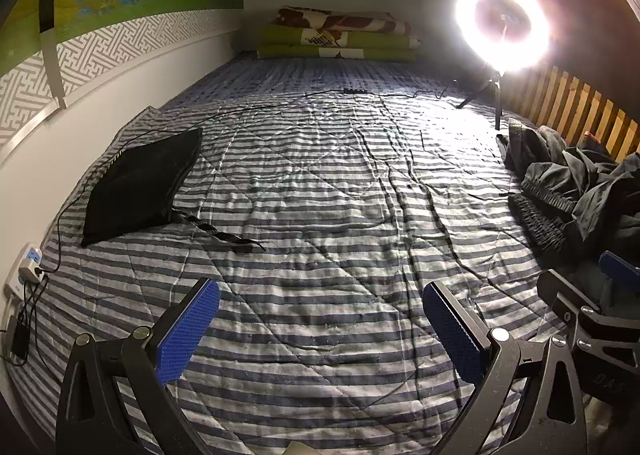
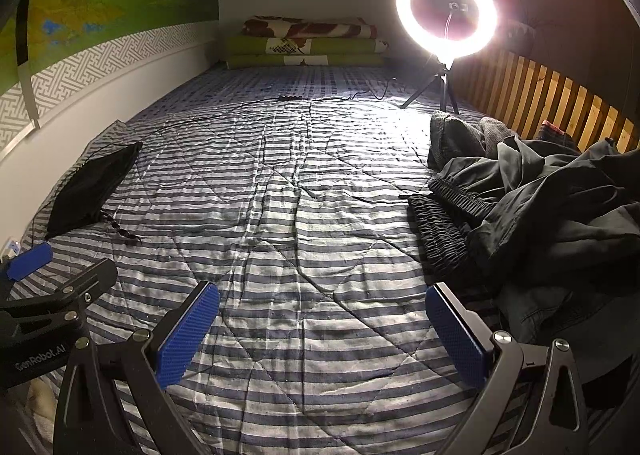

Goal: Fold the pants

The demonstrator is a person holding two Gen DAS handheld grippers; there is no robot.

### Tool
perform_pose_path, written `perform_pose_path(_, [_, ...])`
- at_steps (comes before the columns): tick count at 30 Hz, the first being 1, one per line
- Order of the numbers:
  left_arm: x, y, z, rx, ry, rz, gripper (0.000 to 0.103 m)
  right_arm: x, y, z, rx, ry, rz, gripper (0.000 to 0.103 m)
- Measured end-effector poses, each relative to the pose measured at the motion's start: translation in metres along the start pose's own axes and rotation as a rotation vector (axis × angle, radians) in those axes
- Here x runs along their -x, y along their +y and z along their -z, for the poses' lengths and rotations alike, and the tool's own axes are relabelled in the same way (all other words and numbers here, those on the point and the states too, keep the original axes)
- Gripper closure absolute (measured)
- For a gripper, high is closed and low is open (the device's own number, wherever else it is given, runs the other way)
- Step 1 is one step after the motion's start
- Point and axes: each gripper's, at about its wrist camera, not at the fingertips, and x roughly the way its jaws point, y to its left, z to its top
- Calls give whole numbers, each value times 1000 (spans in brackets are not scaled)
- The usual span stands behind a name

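A heap of dark crumpled pants (image 2: 540, 207) lies on the right side of the striped bed, with elastic waistbands (image 2: 440, 235) facing the middle; the heap (image 1: 572, 183) also shows at the right of the left wrist view. A folded black garment (image 1: 140, 183) lies flat at the left near the wall, seen too as the black garment (image 2: 92, 187). My left gripper (image 1: 322, 329) hovers open over bare quilt, nothing between its blue pads. My right gripper (image 2: 322, 329) is open as well, its right finger (image 2: 456, 339) close to the heap's edge.
A striped quilt (image 1: 320, 195) covers the bed. A lit ring light on a tripod (image 2: 446, 13) stands at the far right, its cable (image 2: 240, 107) running across the bed. Folded blankets (image 2: 308, 43) are stacked at the head. Wooden slats (image 2: 560, 103) line the right side, a wall socket (image 1: 28, 267) the left.
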Motion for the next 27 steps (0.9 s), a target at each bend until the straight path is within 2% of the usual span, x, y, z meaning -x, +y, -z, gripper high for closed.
perform_pose_path(27, [-2,0,1,-19,-5,16,0,0,-2,0,-9,5,-6,1])
